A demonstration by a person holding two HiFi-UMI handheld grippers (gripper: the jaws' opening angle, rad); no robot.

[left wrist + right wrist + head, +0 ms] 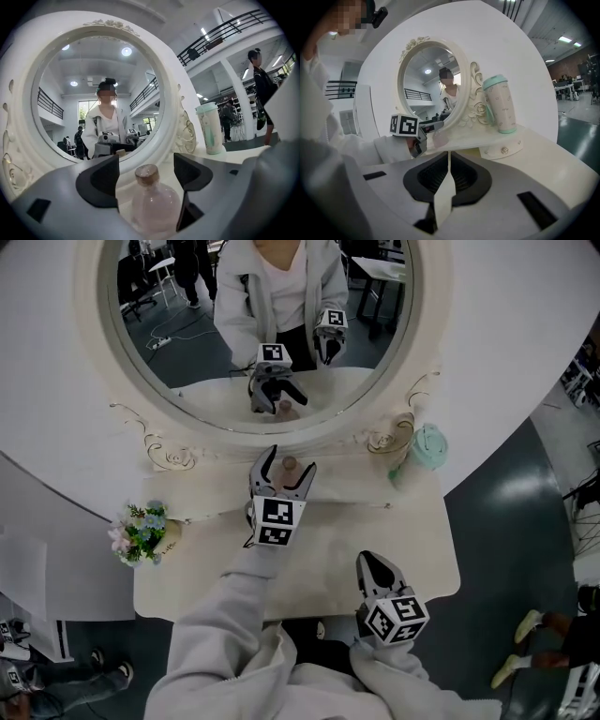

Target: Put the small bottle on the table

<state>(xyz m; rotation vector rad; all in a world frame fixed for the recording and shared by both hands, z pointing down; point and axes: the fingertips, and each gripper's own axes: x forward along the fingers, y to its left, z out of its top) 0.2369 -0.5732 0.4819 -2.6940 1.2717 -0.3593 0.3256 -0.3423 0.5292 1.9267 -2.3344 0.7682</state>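
Observation:
A small pink-tinted glass bottle (290, 466) with a cork stopper stands upright on the raised ledge at the foot of the mirror. My left gripper (286, 468) reaches level around it with its jaws wide apart. In the left gripper view the bottle (154, 204) fills the gap of the left gripper (146, 176), and the dark pads (101, 180) stand off its sides. From the right gripper view, the bottle (439, 138) shows beyond the left gripper's marker cube (409, 125). My right gripper (375, 564) hovers over the table's front right part, shut and empty (449, 161).
A large oval mirror (262, 324) in an ornate white frame rises behind the ledge. A mint-green tumbler (428, 446) stands at the ledge's right end. A small flower bunch (142, 532) sits at the left end. The cream tabletop (328, 549) lies in front.

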